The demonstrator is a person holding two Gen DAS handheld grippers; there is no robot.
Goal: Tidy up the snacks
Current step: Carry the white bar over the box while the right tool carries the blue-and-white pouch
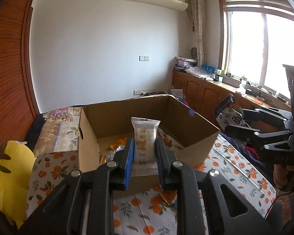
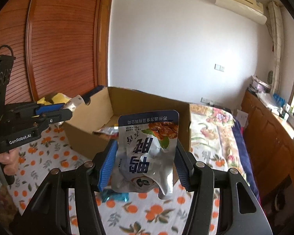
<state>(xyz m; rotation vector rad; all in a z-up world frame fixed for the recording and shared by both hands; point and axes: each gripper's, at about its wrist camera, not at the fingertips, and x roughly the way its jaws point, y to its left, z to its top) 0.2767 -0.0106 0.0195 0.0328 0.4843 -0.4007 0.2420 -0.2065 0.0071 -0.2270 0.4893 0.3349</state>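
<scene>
The left gripper is clamped on a slim white snack bar packet, its blue-padded fingers pressing both long sides so the packet stands upright above the near wall of the cardboard box. The right gripper grips a silver-and-blue foil snack pouch by its side edges, printing upside down toward the camera, just before the same box.

The cardboard box sits open-topped on an orange-print bedcover. Inside it lie several wrappers: an orange packet and a silvery one on the floor, the rest hidden by the walls. A blue foil wrapper lies on the cover under the pouch.

Both grippers slope downward toward the box, left and right of its near side. A hand holds the left gripper's handle. A yellow cushion lies beside the box.
</scene>
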